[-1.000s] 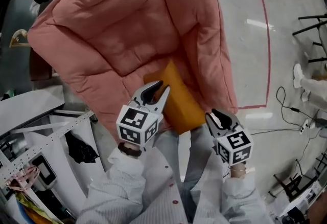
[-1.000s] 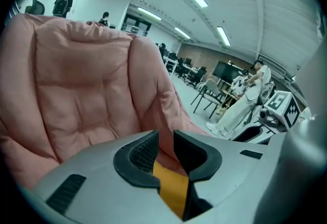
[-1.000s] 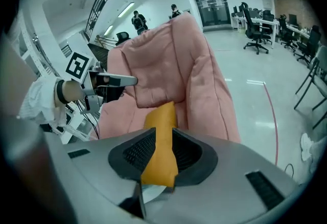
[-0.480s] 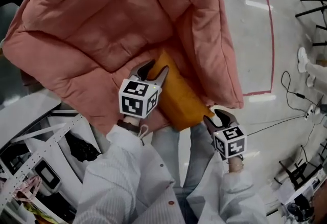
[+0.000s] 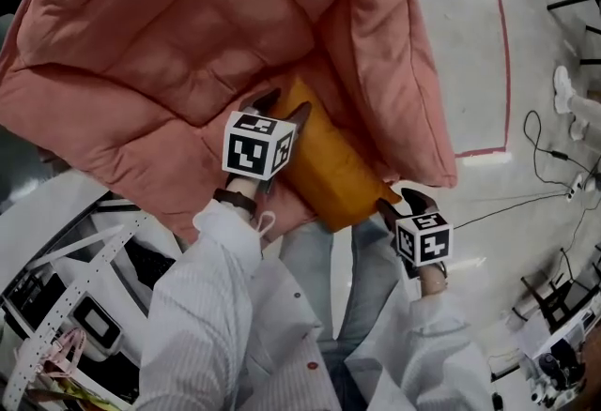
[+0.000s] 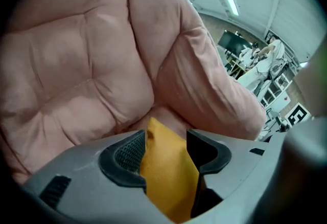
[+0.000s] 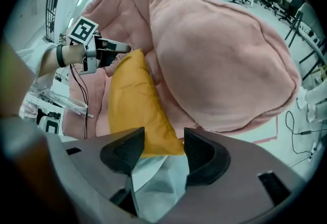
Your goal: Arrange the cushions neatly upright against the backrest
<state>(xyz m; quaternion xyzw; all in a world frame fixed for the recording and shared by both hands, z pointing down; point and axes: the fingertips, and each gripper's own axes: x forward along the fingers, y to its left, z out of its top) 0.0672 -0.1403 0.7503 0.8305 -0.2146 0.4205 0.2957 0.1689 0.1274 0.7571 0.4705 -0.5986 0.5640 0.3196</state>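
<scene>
Orange cushion [image 5: 333, 170], seemingly released, left hand-held gripper [image 5: 285, 105], right hand-held gripper [image 5: 402, 203] opening

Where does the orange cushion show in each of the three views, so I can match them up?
Head view: cushion at centre, beside the pink armrest.
Left gripper view: cushion at bottom centre, armrest above and right of it.
Right gripper view: cushion left of centre, armrest to its right.
Shared landmark: the pink armrest.

Orange cushion [image 5: 331, 173] on pink armchair [image 5: 160, 43]
</scene>
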